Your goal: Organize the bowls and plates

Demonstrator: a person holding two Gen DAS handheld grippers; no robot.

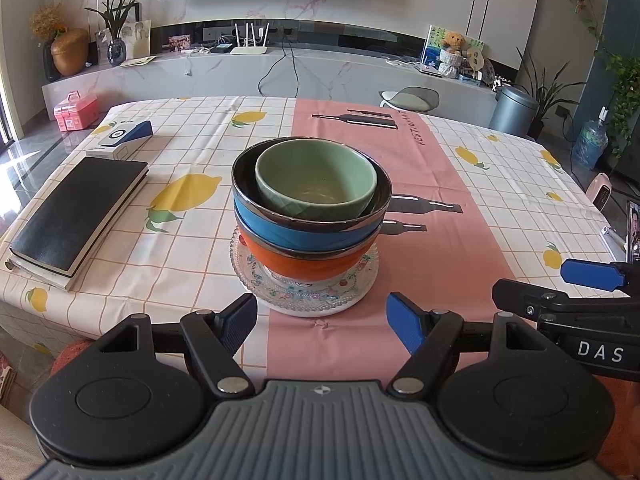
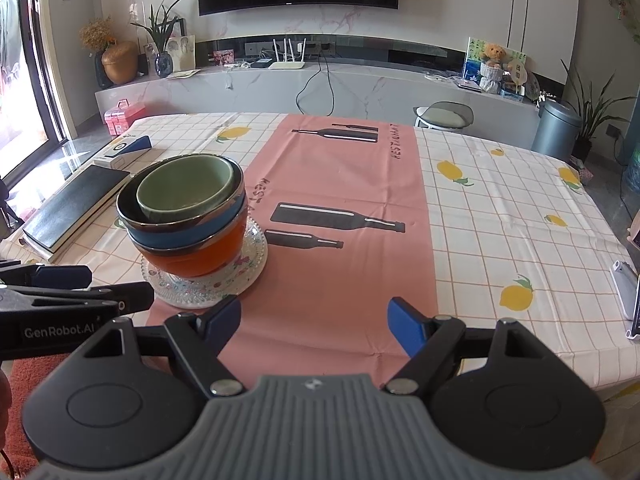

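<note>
A stack stands mid-table: a green bowl point(image 1: 316, 178) nested in a blue bowl point(image 1: 308, 228), on an orange bowl point(image 1: 308, 264), all on a clear glass plate point(image 1: 248, 276) that rests on a white plate point(image 1: 304, 311). My left gripper point(image 1: 322, 320) is open just in front of the stack, nothing between its fingers. In the right wrist view the green bowl point(image 2: 184, 188), blue bowl point(image 2: 184, 236), orange bowl point(image 2: 200, 258) and glass plate point(image 2: 176, 290) lie left of my open, empty right gripper point(image 2: 314, 322), which hovers over the pink strip.
A black notebook point(image 1: 76, 220) and a blue-and-white box point(image 1: 124, 136) lie on the table's left side. The lemon-print tablecloth point(image 1: 500, 200) covers the table. A white device point(image 2: 626, 292) sits at the right edge. A stool point(image 1: 410, 100) and bin point(image 1: 512, 110) stand beyond the far edge.
</note>
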